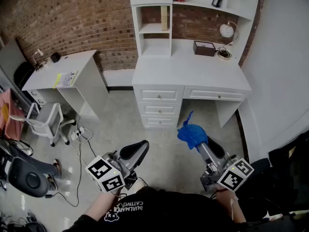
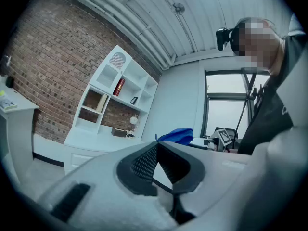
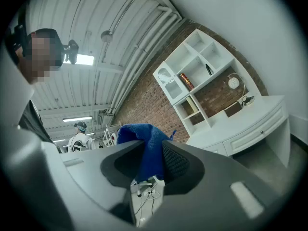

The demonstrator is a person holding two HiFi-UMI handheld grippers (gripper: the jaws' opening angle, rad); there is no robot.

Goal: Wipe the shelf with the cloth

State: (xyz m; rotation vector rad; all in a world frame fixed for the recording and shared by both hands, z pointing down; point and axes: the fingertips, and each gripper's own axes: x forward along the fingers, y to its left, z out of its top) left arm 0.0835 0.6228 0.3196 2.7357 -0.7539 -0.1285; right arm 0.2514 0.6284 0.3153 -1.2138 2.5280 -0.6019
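My right gripper point(image 1: 204, 148) fingers clamped on a crumpled blue cloth point(image 1: 192, 134), left gripper point(image 1: 142, 146) ribbed fingers closed, empty, both facing the white boxy shelf point(image 1: 136, 28)

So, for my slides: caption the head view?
Right gripper holding a blue cloth, left gripper shut and empty, facing the white shelf unit.

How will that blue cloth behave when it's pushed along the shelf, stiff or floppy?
Probably floppy: the blue cloth bunches and sags in the right tongs. Likely light, since a pinch holds it up. Its knit texture may drag, not slide.
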